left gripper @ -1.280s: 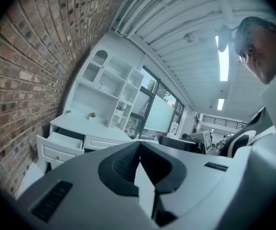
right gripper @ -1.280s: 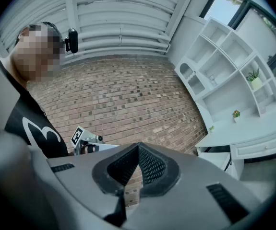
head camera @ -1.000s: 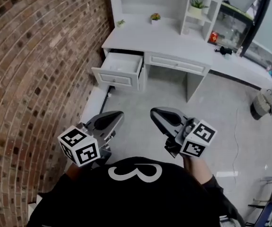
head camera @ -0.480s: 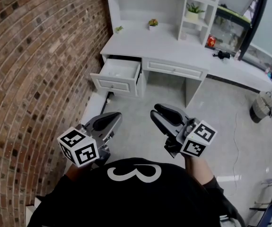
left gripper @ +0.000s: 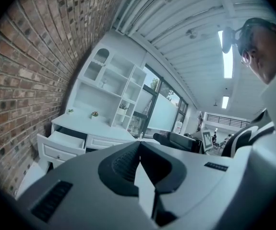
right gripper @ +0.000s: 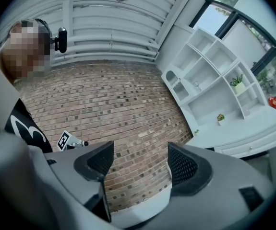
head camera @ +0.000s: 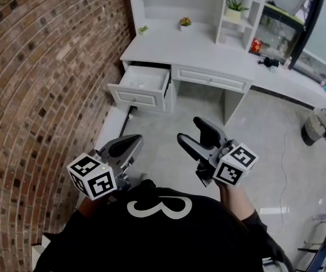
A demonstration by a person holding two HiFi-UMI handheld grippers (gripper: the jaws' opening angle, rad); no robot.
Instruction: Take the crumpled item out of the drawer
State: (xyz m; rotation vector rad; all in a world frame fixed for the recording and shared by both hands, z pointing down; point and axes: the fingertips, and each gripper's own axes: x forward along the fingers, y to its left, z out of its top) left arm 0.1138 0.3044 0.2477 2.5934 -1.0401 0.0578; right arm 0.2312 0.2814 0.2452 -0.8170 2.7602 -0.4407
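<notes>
One drawer point(head camera: 142, 83) stands pulled out at the left end of the desk point(head camera: 208, 52). From here I cannot make out the crumpled item inside it. The brick wall point(head camera: 43, 84) runs close along its left side. Bare floor point(head camera: 168, 123) lies open between it and both grippers. My left gripper point(head camera: 133, 140) has its jaws together, empty. My right gripper point(head camera: 191, 129) is opening wide with nothing between its jaws.

**Bright, even light; heavy fisheye bend**

Ceiling strip lights point(left gripper: 225, 56) and tall windows point(left gripper: 164, 111) fill the room softly; shadows are faint. The brick wall point(head camera: 38, 95) bows hard toward the edges. Both gripper views end in black corners, and the left gripper point(left gripper: 138, 150) looks soft up close.
</notes>
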